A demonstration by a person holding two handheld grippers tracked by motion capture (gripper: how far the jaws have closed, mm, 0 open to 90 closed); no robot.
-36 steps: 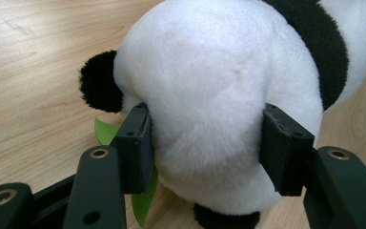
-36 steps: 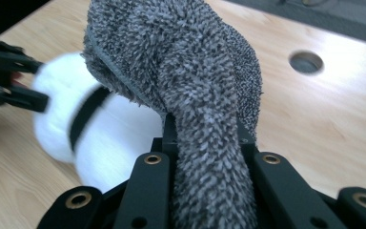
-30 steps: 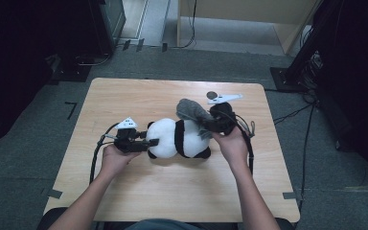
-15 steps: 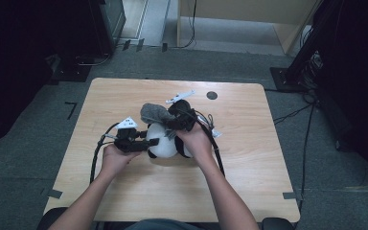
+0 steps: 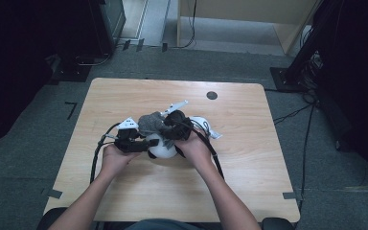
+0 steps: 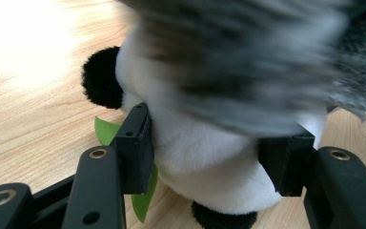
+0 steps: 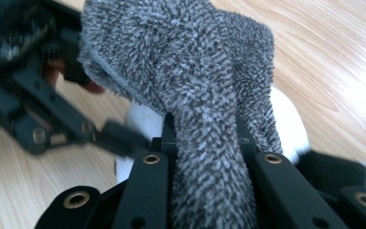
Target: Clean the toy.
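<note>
Moved: your right gripper carries the grey cloth, pinched between its jaws, over the panda plush, which your left gripper clamps. Both soft, light; grip bunched folds.

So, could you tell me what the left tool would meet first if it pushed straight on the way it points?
The black-and-white plush panda toy, already between its jaws; beyond that, probably the fuzzy grey cloth draped over it.

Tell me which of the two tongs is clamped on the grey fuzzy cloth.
The right tongs: their jaws pinch the grey fuzzy cloth. The left tongs instead squeeze the toy panda.
</note>
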